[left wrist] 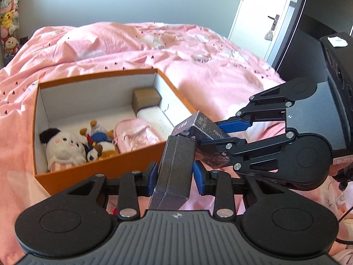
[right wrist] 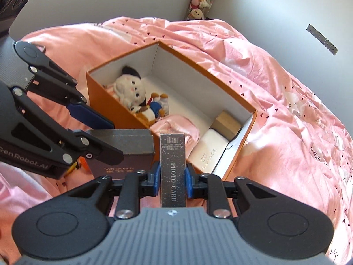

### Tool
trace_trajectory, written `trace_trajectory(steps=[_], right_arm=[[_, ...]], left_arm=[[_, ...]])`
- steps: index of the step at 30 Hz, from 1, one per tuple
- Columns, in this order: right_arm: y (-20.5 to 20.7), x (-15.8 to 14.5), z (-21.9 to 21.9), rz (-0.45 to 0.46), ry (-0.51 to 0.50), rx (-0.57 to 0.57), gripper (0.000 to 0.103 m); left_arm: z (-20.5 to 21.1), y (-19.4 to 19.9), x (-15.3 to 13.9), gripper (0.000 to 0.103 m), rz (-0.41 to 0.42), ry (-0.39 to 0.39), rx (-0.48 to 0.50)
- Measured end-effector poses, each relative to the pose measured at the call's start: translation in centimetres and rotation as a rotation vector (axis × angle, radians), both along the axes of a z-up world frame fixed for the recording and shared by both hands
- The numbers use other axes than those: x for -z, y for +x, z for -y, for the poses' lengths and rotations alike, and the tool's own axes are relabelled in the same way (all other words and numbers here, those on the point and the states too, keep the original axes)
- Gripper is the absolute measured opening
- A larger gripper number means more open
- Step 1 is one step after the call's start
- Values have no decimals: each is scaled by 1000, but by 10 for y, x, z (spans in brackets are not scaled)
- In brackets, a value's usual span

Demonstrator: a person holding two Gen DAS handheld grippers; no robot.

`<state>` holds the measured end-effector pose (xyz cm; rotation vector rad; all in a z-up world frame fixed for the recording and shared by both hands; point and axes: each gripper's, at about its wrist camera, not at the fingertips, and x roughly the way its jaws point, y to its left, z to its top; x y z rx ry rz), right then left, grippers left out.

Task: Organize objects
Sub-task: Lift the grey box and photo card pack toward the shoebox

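The left gripper point(left wrist: 175, 172) was clamped on a dark textured box point(left wrist: 174, 170), its blue pads pressing the box's two narrow sides, with the box standing up between the jaws and tilted slightly. Ahead of those jaws and to their left sat the orange storage box point(left wrist: 66, 177), open, holding a white plush toy point(left wrist: 62, 149), a small plush dog point(left wrist: 99, 142), a pink pouch point(left wrist: 138, 135), a white case point(left wrist: 154, 116) and a small brown carton point(left wrist: 146, 98) in its far corner. To the right, the right gripper point(right wrist: 171, 181) was closed on a slim dark box marked PHOTO CARD point(right wrist: 172, 170), held upright between its pads, with the storage box just beyond its fingertips. The two held boxes appeared to touch or nearly touch, so the likeliest trouble was one box knocking the other askew in its grip as both were carried toward the opening; the tilt of the left one suggested a hold that could slip. Free floor inside the storage box looked limited to the middle and back, so a careless drop could land a box on the toys or catch on the near wall. Everything rested on a soft pink duvet point(left wrist: 209, 66), rumpled and yielding, on which the storage box could tip if pushed. Behind were a grey wall, a white door point(left wrist: 264, 11) and a column of plush toys point(left wrist: 8, 19) in the corner.
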<state>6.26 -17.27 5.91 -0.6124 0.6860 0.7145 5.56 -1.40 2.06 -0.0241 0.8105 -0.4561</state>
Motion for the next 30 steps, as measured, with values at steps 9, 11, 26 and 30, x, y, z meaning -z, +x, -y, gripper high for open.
trace_trajectory(steps=[9,11,26,30], right_arm=[[22,-13,-14,49,56,-8,24],[27,-17,-20,63,60,-8,24],[129,-18,-50,-29,131,61,24],[174,-7,-49,-161,225,174,24]], left_arm=[[-6,18,-21,39,72,8,-14],[-9,24,-24,39,81,11,-17],[-54,114,-25,38,33,-2,-77],[-67,140,-17,38,1,-27,-118]])
